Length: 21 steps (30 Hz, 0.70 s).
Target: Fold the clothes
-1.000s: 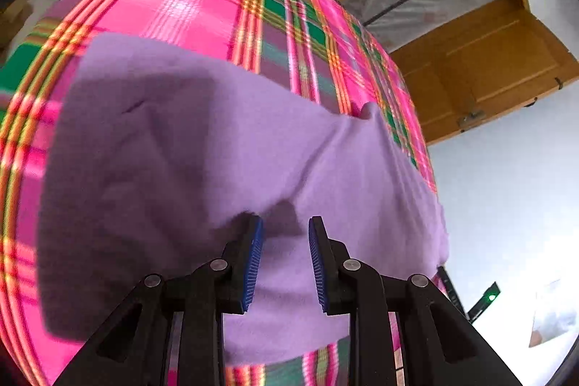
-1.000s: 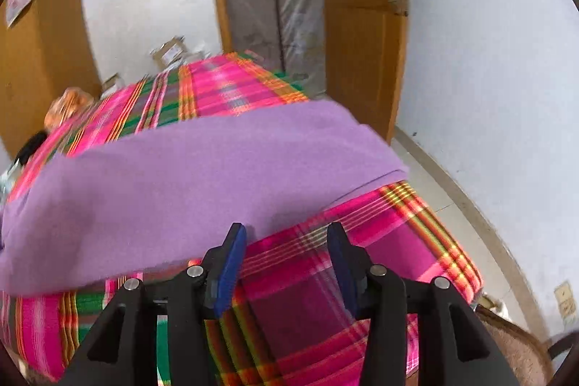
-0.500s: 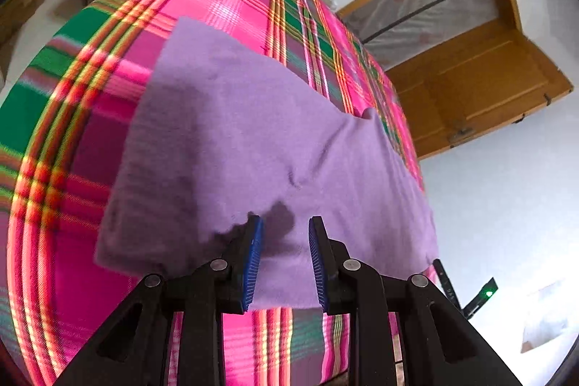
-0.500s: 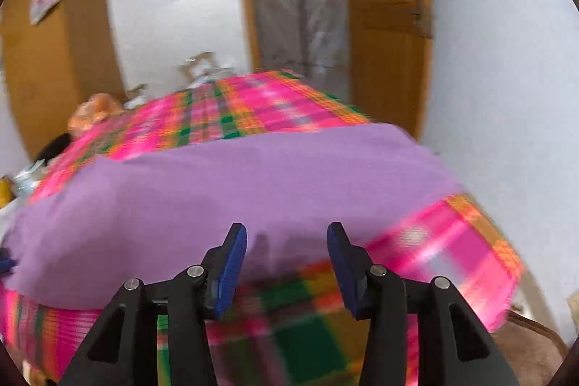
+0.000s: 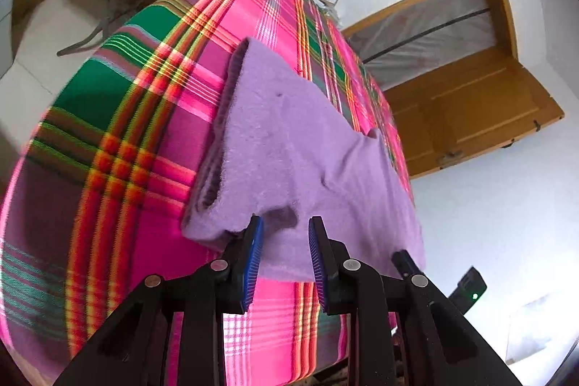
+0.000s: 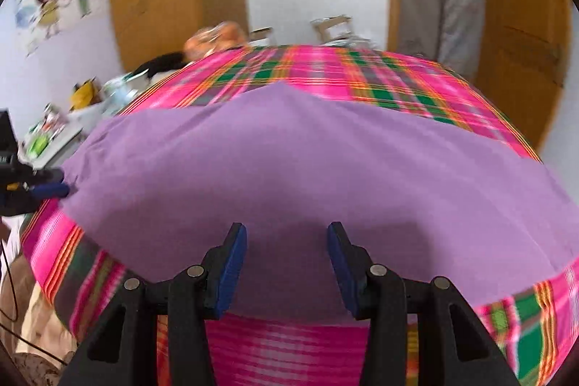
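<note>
A purple fleece garment (image 5: 311,147) lies spread on the plaid-covered table (image 5: 119,118), reaching close to the table's near edge, with its long axis running along that edge from one gripper to the other. In the left wrist view the left gripper (image 5: 284,259) sits at the garment's near-left corner, jaws parted a little, with the hem lying in the gap between them; the pads do not look pressed onto the cloth, so I read it as parted and not pinching. That end shows a doubled layer, so the piece seems already folded at least once. In the right wrist view the right gripper (image 6: 287,263) hangs over the near hem of the garment (image 6: 289,176), jaws spread wider, nothing clamped between them; the picture is blurred, yet the gap is plain. The cloth stretches ahead of and to both sides of this gripper, and at its far left end the other gripper's blue pads can be seen meeting the corner. What the next move seems to turn on: both grippers face the same long near edge, the left at its end and the right partway along it, so a lift from here would carry that edge toward the table's far edge, across the short axis
</note>
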Tool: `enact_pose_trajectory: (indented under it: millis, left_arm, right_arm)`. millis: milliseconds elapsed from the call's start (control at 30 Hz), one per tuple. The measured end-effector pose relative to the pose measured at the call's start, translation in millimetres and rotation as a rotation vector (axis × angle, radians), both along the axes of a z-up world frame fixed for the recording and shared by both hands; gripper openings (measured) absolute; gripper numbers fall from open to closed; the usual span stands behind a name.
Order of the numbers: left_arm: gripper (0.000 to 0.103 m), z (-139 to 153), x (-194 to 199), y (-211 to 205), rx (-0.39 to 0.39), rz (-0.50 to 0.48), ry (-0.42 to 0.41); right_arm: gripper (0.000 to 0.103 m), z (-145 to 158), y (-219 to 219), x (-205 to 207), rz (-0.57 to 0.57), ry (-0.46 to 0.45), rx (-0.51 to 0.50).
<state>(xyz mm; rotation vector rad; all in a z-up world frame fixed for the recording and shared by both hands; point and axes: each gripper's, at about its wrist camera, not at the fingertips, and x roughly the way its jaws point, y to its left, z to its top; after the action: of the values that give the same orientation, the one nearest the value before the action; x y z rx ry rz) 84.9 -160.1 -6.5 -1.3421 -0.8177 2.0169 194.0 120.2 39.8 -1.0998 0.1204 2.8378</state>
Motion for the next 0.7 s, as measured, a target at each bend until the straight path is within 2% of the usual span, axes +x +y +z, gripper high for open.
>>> enact_pose_trajectory:
  millis: [367, 433, 567, 700]
  left_arm:
    - [0.027, 0.2, 6.6, -28.9, 0.077, 0.02, 0.004]
    - [0.027, 2.3, 9.2, -34.8, 0.072, 0.028, 0.012]
    - [0.027, 5.8, 4.3, -39.8, -0.003, 0.11, 0.013]
    - [0.028, -3.9, 3.2, -53.0, 0.029, 0.16, -0.033]
  right_arm:
    - [0.047, 9.0, -81.5, -37.0, 0.268, 0.003, -0.011]
    - [0.047, 8.2, -95.8, -41.2, 0.307, -0.002, -0.012]
    - [0.047, 7.7, -121.7, -49.1, 0.379, -0.007, -0.018]
    - [0.047, 7.1, -150.7, -60.5, 0.474, -0.023, -0.035]
